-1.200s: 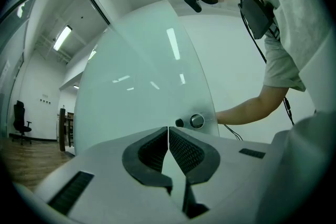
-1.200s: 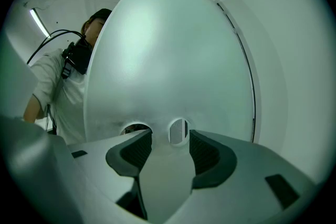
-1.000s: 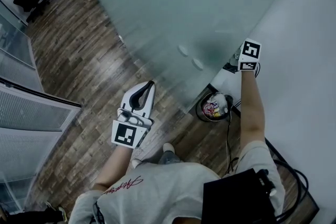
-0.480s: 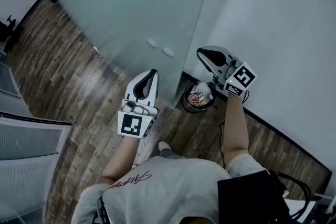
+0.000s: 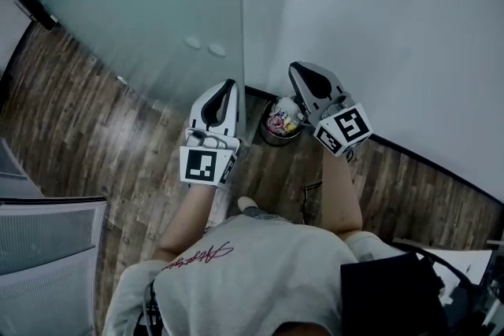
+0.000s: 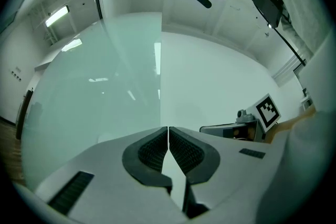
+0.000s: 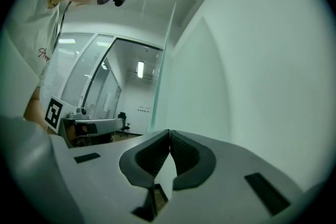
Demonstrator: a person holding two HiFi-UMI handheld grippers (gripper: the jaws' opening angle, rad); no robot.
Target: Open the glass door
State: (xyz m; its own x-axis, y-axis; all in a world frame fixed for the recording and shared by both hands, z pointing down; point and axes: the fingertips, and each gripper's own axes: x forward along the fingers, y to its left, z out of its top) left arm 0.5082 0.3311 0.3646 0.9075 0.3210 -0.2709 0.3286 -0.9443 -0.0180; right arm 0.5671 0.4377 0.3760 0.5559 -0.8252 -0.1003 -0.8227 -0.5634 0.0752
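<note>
Office premises, corridor zone. Fittings: frosted glass door (image 5: 157, 4), glazed partitions with slatted blinds (image 5: 47, 240), white wall (image 5: 409, 27), wood-plank floor (image 5: 71, 114), strip ceiling light (image 7: 140, 68). Loose items: black swivel chair (image 7: 123, 118) in the room beyond the glass, small waste bin (image 5: 279, 122) at the wall foot.

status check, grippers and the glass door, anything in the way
Left gripper and right gripper: jaws shut, empty. Glass door: neither gripper on it. Waste bin on the floor at the wall, beside the door's edge.

The frosted glass door (image 5: 150, 4) stands upright, its vertical edge just beside the white wall (image 5: 386, 27).
</note>
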